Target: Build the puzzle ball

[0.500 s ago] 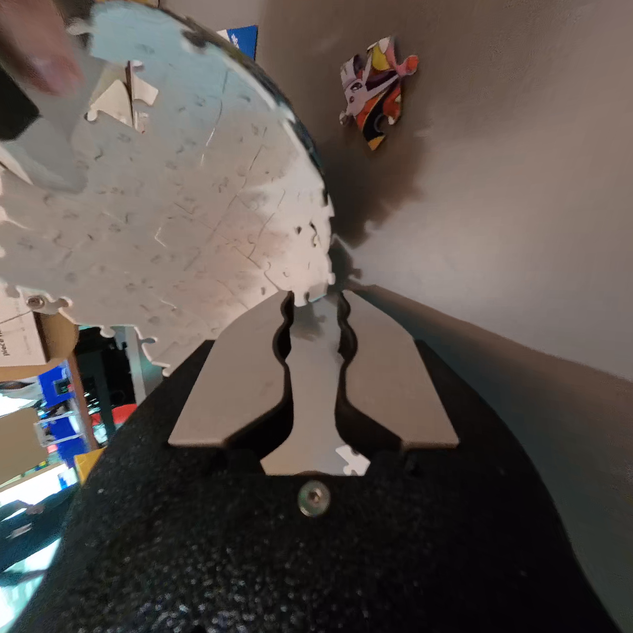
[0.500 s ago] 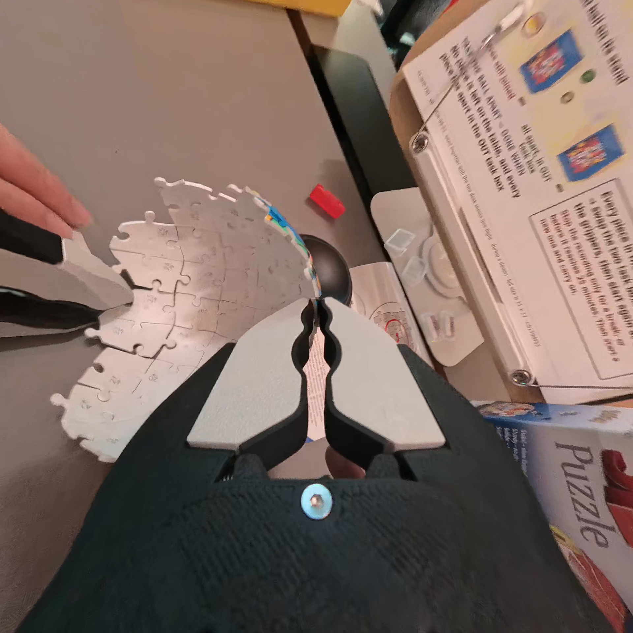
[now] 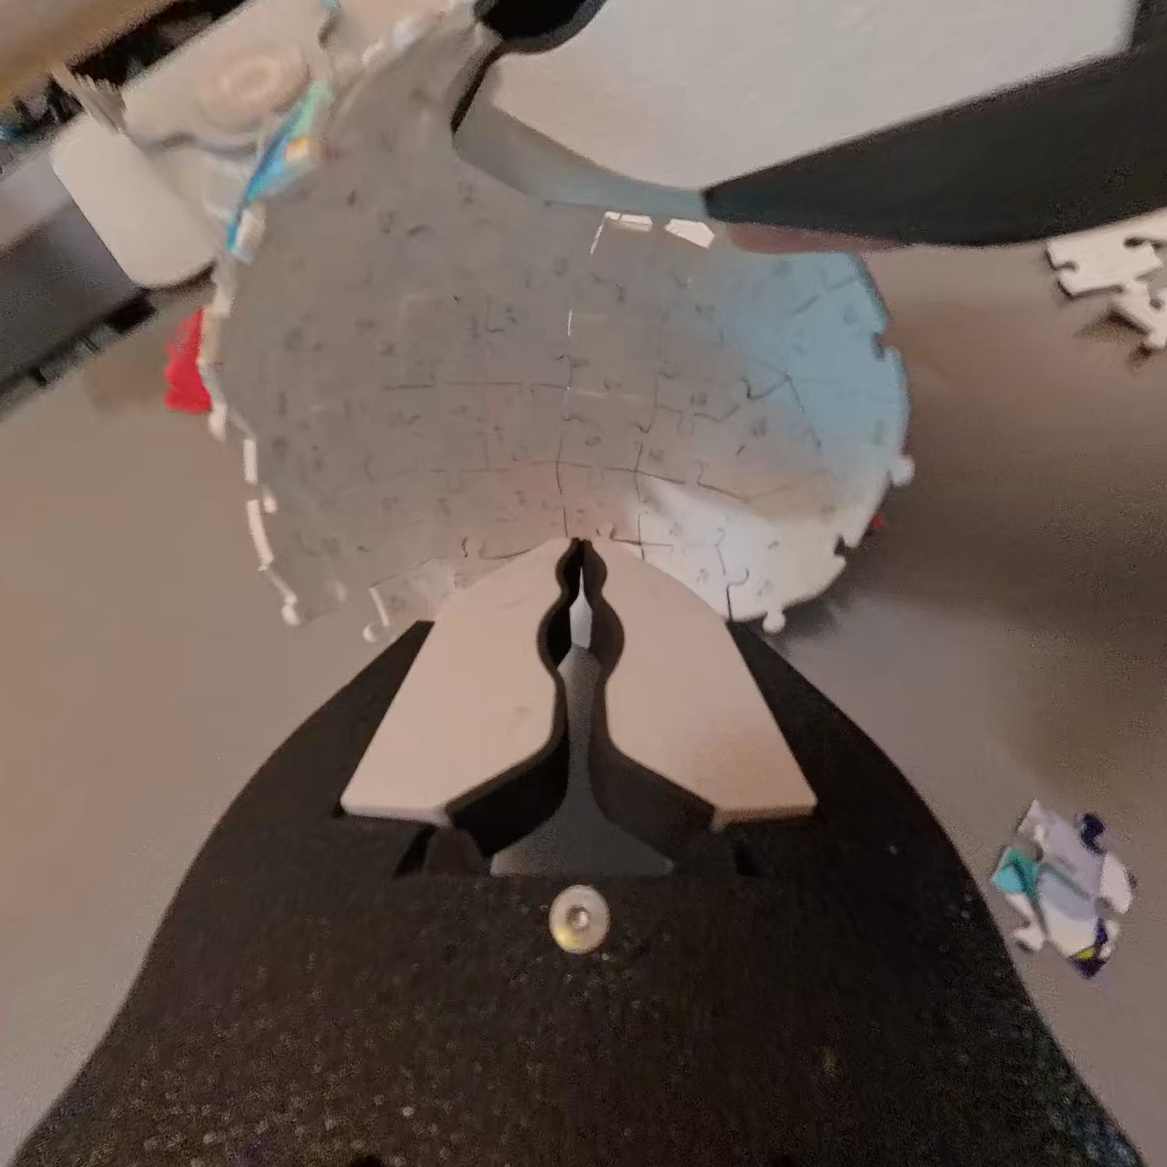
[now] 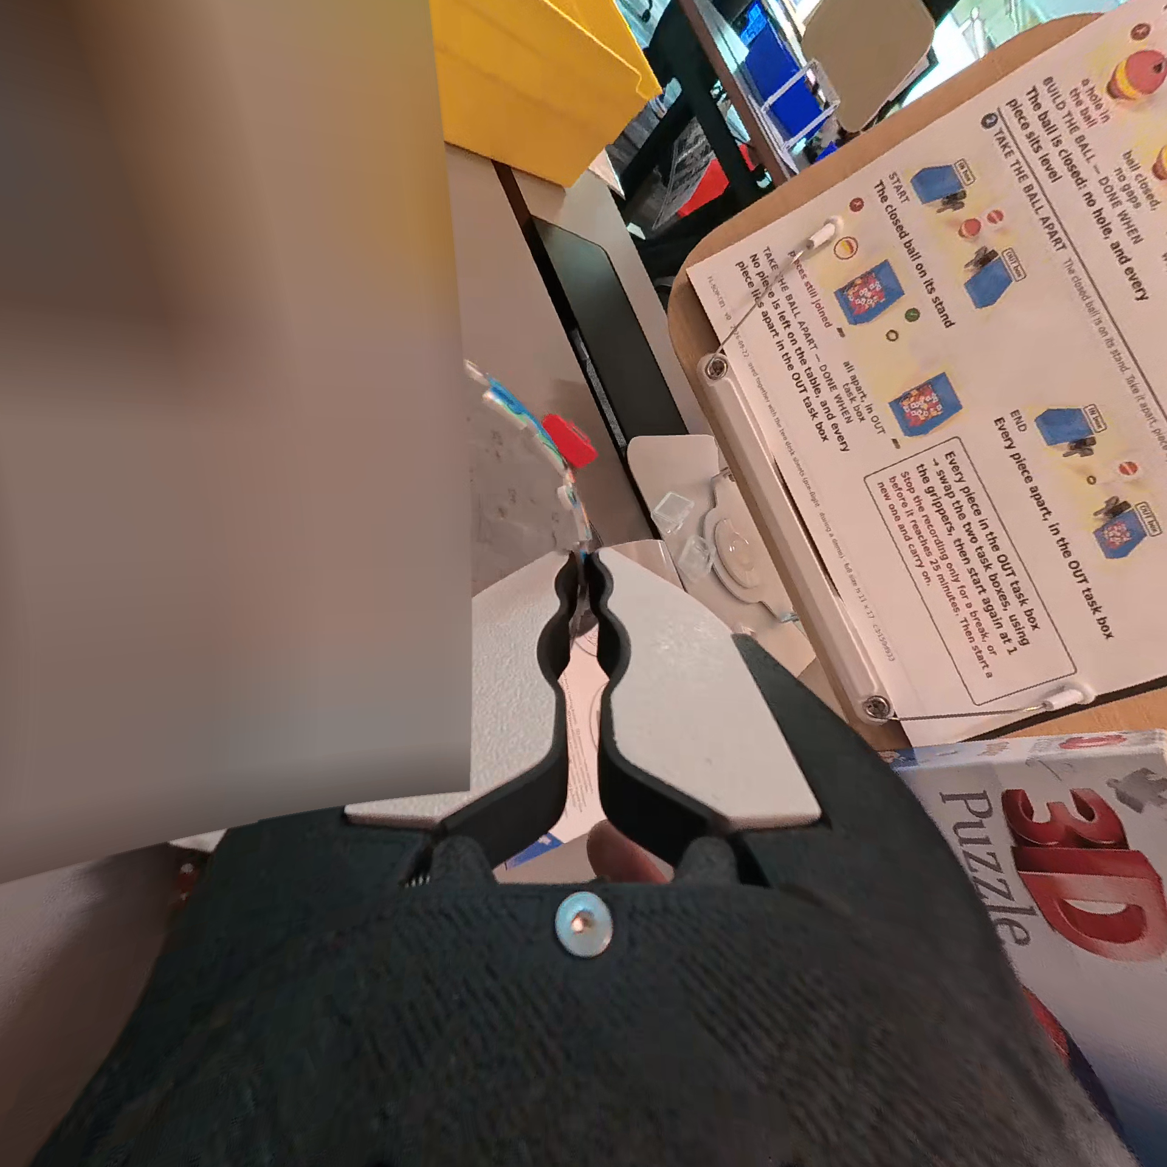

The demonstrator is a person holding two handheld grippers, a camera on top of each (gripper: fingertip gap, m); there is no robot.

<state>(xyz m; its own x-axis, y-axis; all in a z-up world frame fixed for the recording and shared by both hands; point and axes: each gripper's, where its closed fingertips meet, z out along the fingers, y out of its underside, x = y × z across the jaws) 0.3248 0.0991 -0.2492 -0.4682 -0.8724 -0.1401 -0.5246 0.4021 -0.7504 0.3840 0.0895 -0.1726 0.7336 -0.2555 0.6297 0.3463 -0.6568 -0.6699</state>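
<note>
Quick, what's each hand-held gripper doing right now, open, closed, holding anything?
Left hand-held gripper: closed on the rim of the curved white half-built puzzle shell.
Right hand-held gripper: closed on the same shell's colourful edge.

A lab workbench: clipped instruction sheet (image 4: 934,391), yellow bins (image 4: 530,82), blue storage crates (image 4: 783,63) on shelving.

Black textured gripper (image 3: 580,556), pale wavy fingers (image 3: 480,694)

The half-built puzzle shell (image 3: 556,391) sits directly ahead of the left gripper (image 3: 580,556), above the table (image 3: 126,694). A loose piece (image 3: 1067,884) lies to the right; joined pieces (image 3: 1111,278) lie farther back. A small block (image 3: 186,372) is behind the shell's left edge.
</note>
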